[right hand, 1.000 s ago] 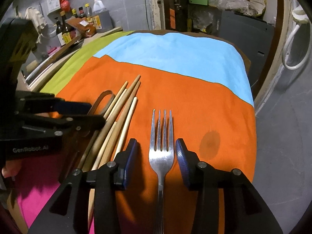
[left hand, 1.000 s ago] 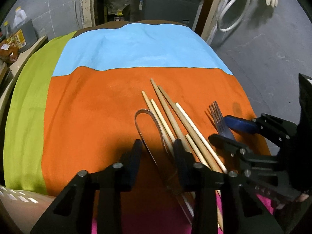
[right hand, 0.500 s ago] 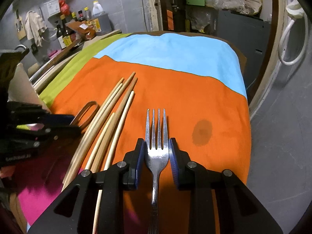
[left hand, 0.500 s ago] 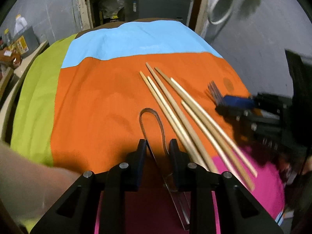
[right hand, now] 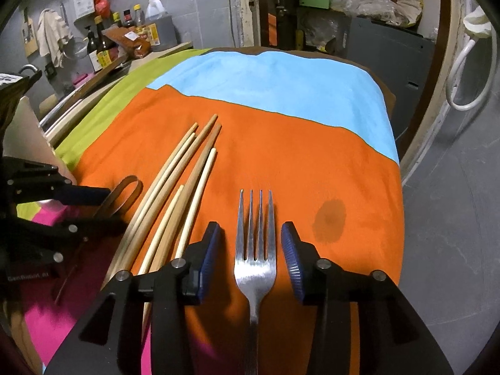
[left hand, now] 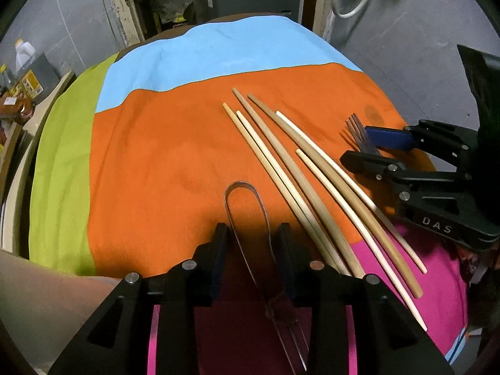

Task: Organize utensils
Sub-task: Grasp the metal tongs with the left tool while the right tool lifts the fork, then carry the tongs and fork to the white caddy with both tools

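A steel fork (right hand: 255, 250) lies on the orange cloth (right hand: 297, 162), tines pointing away. My right gripper (right hand: 250, 243) is open, one finger on each side of the fork's head, apart from it. Metal tongs (left hand: 247, 218) lie on the cloth with the loop end pointing away. My left gripper (left hand: 251, 243) is open and straddles the tongs' arms without pinching them. Several wooden chopsticks (left hand: 297, 175) lie side by side between tongs and fork; they also show in the right wrist view (right hand: 184, 181). The fork's tines (left hand: 356, 131) show beside the right gripper (left hand: 375, 147).
The cloth has a blue band (left hand: 218, 53) at the far side, a green band (left hand: 62, 156) at the left and a pink part (left hand: 422, 265) near me. A dark stain (right hand: 329, 218) lies right of the fork. Bottles (right hand: 131, 34) stand on a counter at the back left. Grey floor (right hand: 453, 218) lies beyond the right edge.
Both grippers were nearly shut half a second ago, the right on the fork and the left on the tongs. Both have opened. Fork and tongs lie on the cloth.
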Available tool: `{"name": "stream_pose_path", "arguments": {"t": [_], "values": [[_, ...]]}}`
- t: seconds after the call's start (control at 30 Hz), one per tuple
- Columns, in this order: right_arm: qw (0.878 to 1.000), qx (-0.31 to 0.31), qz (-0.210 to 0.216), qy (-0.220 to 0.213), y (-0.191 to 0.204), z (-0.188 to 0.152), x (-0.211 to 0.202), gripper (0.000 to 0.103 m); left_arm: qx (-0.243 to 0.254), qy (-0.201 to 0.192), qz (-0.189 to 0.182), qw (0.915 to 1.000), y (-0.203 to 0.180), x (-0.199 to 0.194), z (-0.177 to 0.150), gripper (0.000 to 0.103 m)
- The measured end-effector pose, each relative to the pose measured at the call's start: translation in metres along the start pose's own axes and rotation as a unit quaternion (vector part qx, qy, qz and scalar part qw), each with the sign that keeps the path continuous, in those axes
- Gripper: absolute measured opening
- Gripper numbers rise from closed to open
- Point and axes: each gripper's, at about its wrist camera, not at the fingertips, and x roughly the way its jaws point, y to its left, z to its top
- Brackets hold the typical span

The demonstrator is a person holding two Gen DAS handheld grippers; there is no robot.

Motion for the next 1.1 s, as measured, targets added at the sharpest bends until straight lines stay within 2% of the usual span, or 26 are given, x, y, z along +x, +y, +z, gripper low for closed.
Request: {"name": "stream_pose_path", "arguments": {"t": [0.03, 0.17, 0.33, 0.5, 0.63, 0.73, 0.87, 1.1], "values": [[1.0, 0.0, -0.001, -0.001, 0.0, 0.0, -0.001, 0.023, 0.0, -0.004, 0.001, 1.0, 0.001, 0.0, -0.001, 0.022], [1.0, 0.006, -0.012, -0.011, 0.002, -0.005, -0.008, 0.022, -0.025, -0.026, -0.008, 0.9993, 0.009, -0.006, -0.009, 0.019], [0.997, -0.006, -0.032, -0.068, 0.021, -0.016, -0.038, 0.022, -0.038, -0.114, -0.005, 0.9928, 0.008, -0.038, -0.032, 0.019], [0.987, -0.017, -0.057, -0.149, 0.05, -0.029, -0.077, 0.022, -0.048, -0.213, 0.011, 0.9758, 0.005, -0.073, -0.059, 0.019], [0.974, -0.029, -0.087, -0.207, 0.073, -0.035, -0.1, 0.022, -0.061, -0.268, 0.025, 0.9611, 0.003, -0.093, -0.076, 0.019], [0.966, -0.02, -0.087, -0.244, 0.085, -0.036, -0.116, 0.021, -0.071, -0.304, 0.033, 0.9495, 0.004, -0.108, -0.086, 0.019], [0.955, -0.019, -0.094, -0.282, 0.099, -0.031, -0.134, 0.021, -0.086, -0.343, 0.044, 0.9344, 0.009, -0.13, -0.094, 0.019], [0.941, -0.03, -0.085, -0.325, 0.123, -0.011, -0.157, 0.021, -0.101, -0.381, 0.045, 0.9178, 0.021, -0.166, -0.094, 0.019]]}}
